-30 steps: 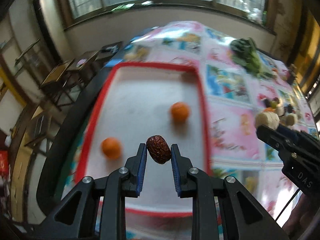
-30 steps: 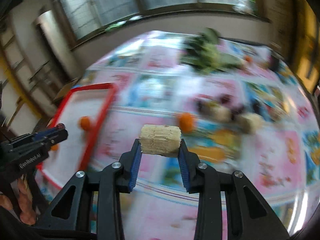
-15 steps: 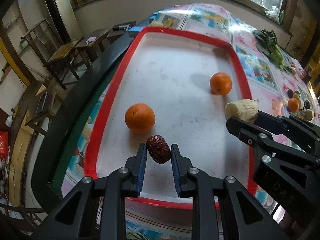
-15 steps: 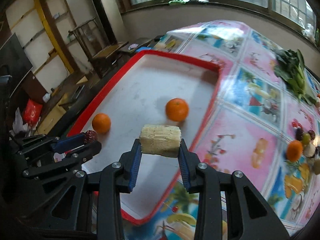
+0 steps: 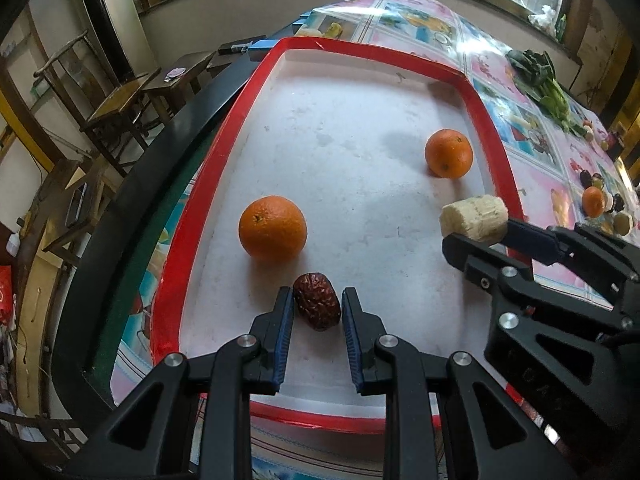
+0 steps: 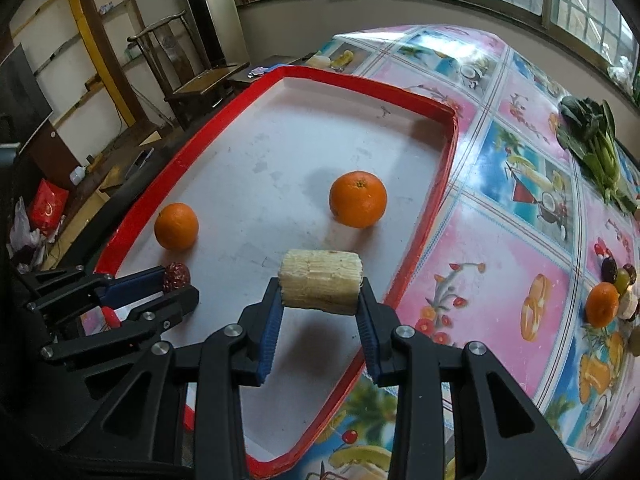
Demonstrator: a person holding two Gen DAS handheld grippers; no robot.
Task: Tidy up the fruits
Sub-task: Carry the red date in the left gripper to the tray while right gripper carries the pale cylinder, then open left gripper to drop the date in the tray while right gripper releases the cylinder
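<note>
A white tray with a red rim (image 5: 492, 132) (image 6: 436, 184) holds two oranges, one near its left side (image 5: 273, 227) (image 6: 176, 226) and one toward the right (image 5: 449, 153) (image 6: 358, 199). My left gripper (image 5: 316, 300) (image 6: 176, 280) is shut on a wrinkled dark red date (image 5: 317, 307) (image 6: 176, 275), low over the tray's near left part, just in front of the left orange. My right gripper (image 6: 320, 292) (image 5: 476, 232) is shut on a pale, ridged fruit chunk (image 6: 320, 282) (image 5: 474, 218), held above the tray's near right part, close to the rim.
The tray lies at the left end of a table under a pink picture-print cloth (image 6: 500, 248). Leafy greens (image 6: 596, 148) lie at the far right. A small pile of fruit with another orange (image 6: 602, 304) (image 5: 593, 201) sits to the right. Past the table's left edge stand wooden chairs (image 6: 192, 76).
The right gripper swung left from over the tablecloth to over the tray with its chunk. The left gripper sank closer to the tray with the date. Both are nearly still in the last half second.
</note>
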